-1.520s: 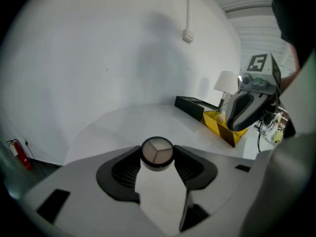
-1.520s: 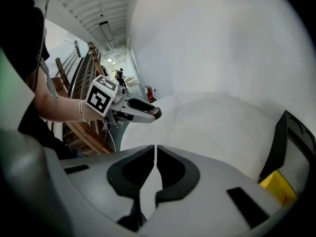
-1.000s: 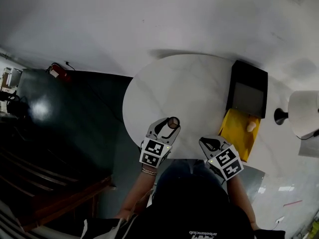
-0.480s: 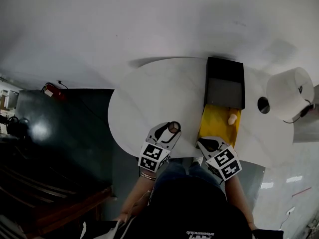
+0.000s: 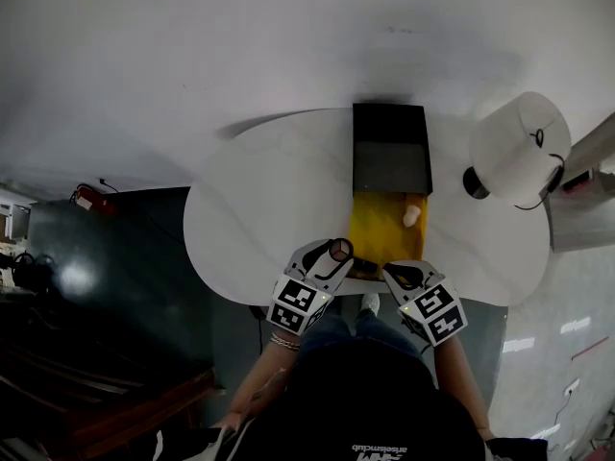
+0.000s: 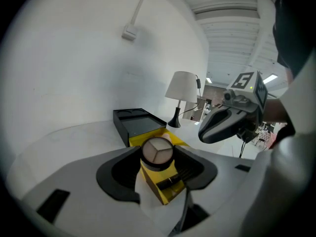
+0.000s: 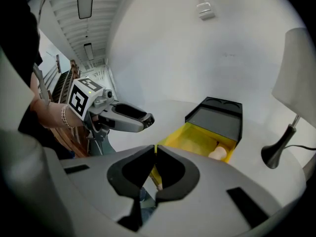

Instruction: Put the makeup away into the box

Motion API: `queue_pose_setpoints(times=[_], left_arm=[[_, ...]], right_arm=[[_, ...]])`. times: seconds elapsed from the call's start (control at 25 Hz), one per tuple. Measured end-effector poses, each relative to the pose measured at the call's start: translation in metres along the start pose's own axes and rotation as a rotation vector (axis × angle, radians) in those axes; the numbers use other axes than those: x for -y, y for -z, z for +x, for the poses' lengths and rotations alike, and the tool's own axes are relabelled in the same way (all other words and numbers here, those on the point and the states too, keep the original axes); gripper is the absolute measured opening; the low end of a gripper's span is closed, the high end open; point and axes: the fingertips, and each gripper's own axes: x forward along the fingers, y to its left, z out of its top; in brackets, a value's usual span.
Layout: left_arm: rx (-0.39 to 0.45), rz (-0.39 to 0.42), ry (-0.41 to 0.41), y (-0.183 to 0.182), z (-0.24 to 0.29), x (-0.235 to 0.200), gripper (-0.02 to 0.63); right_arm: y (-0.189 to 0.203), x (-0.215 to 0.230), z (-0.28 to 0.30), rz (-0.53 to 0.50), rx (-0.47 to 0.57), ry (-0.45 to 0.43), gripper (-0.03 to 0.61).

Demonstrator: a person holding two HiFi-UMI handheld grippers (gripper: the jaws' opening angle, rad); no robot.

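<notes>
The box lies open on the white table (image 5: 269,209): a black lid part (image 5: 389,147) at the far end and a yellow drawer (image 5: 380,229) toward me, with a small beige item (image 5: 411,216) inside. My left gripper (image 5: 336,254) is shut on a round compact (image 6: 157,151) with three beige shades, held just before the drawer's near left corner (image 6: 168,186). My right gripper (image 5: 408,277) hovers at the drawer's near right corner; its jaws (image 7: 154,169) are shut with nothing between them. The drawer (image 7: 197,139) and the beige item (image 7: 217,153) lie ahead of it.
A white-shaded lamp (image 5: 514,147) with a dark base (image 5: 474,182) stands on the table right of the box. The table's near edge (image 5: 288,301) runs right under both grippers. A dark floor lies to the left.
Both grippers have swung to the right along the table's near edge, from the bare tabletop to the near end of the yellow drawer. The left one has kept hold of the compact.
</notes>
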Motion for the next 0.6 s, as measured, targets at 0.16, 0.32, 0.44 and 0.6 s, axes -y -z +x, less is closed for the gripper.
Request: queue_pose_setpoints(times=[0.16, 0.32, 0.44, 0.6], left_arm=[[-0.010, 0.032, 0.027, -0.001, 0.015, 0.021, 0.227], [-0.044, 0.065, 0.065, -0.002, 0.026, 0.039, 0.227], [-0.058, 0.092, 0.098, -0.006, 0.036, 0.048, 0.227], [-0.077, 0.139, 0.158, -0.011, 0.050, 0.057, 0.227]], right_arm=[[0.010, 0.015, -0.017, 0.017, 0.019, 0.031, 0.031], [0.014, 0.029, -0.037, 0.031, 0.056, 0.071, 0.031], [0.017, 0.043, -0.051, 0.055, 0.084, 0.126, 0.031], [0.023, 0.058, -0.066, 0.118, 0.109, 0.198, 0.031]])
